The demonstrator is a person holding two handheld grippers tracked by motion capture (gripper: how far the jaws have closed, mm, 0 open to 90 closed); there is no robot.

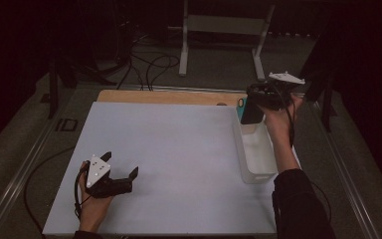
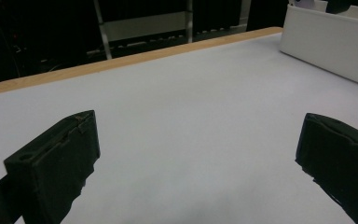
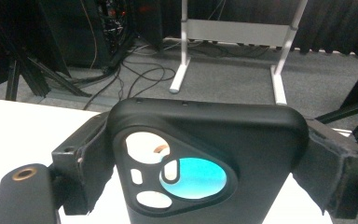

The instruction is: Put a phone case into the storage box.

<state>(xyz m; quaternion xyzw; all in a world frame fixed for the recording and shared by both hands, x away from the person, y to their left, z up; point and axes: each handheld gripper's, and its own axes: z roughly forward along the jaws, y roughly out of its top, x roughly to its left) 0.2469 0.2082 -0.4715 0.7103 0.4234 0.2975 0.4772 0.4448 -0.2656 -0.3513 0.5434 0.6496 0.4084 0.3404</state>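
A black rubbery phone case with a triangular camera cut-out (image 3: 205,158) is pinched between the jaws of the right gripper (image 1: 253,107), which holds it above the far end of a white rectangular plastic bin (image 1: 252,149). Well apart to the near left, the left gripper (image 1: 122,172) rests on the pale blue-white tabletop (image 1: 179,149), jaws spread and holding nothing.

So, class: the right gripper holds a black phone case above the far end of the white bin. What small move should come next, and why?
Probably lower it straight down, then open. The right gripper is shut on the phone case, which hangs over the white bin; the left gripper rests open, well clear.
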